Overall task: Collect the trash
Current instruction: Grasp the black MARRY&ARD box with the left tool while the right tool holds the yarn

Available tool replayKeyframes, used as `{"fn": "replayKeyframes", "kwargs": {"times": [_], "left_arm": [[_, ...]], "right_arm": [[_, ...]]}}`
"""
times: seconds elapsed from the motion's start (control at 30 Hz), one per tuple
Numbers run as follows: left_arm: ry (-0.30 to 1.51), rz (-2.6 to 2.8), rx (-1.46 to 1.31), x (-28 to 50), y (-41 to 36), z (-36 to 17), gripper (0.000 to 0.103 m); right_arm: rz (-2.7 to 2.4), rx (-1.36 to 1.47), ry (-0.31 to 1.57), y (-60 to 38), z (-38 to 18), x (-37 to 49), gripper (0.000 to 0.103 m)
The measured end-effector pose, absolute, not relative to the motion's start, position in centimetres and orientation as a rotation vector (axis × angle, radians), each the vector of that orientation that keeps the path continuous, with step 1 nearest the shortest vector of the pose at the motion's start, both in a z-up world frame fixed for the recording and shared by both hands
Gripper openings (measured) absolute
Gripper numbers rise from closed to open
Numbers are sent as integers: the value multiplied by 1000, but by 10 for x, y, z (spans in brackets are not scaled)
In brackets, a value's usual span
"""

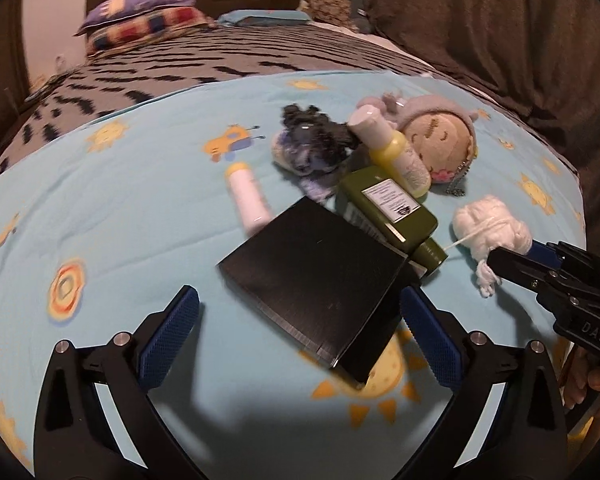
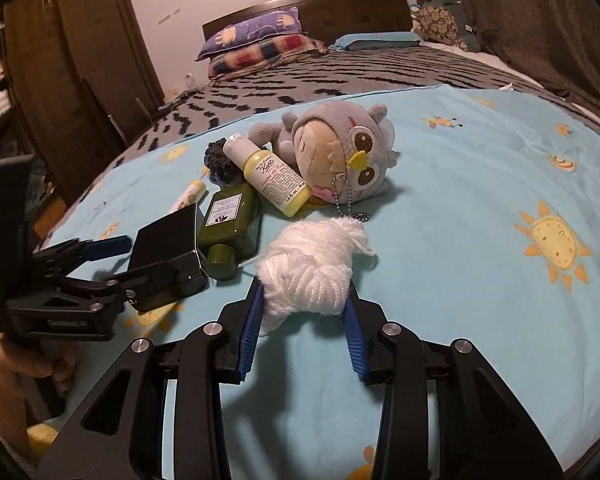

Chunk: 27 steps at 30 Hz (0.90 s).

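Bedroom; pale blue sun-print bedsheet [image 2: 480, 184]. Item: white fluffy yarn ball [image 2: 312, 268], near bed's front edge, beside green bottle [image 2: 230, 224]. Likely light, soft, compressible; loose strands may snag. Right gripper [image 2: 304, 312] clamped across its middle. Left gripper [image 1: 300, 316] spread wide around flat black box [image 1: 316, 276], pads apart from it.

The left gripper [image 1: 300, 320] points steeply down with its jaws spread wide apart, pads pressing on nothing. The right gripper [image 2: 302, 308] angles down too, its blue pads [image 2: 250, 320] apparently squeezing in from both sides. A hand [image 2: 18, 368] grips the left handle.
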State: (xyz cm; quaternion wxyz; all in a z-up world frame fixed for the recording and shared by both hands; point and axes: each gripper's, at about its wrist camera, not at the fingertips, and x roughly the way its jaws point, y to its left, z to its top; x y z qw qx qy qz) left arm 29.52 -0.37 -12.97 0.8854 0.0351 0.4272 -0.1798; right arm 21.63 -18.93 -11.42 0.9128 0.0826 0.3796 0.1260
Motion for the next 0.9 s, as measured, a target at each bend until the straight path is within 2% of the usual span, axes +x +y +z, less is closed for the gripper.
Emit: {"fn": "replayKeyframes", "kwargs": {"times": [0.5,0.63,0.9], "left_arm": [[941,-446,128,302,-17,-138,96],[924,-448,161,291,-20,-138,84],[882,-422,135,268,-17,-121,78]], "right_arm": [[279,210,781,-196,-117,222,39],[241,214,742,-197,-110,217,38],[215,204,696,-207,-86,197,37]]}}
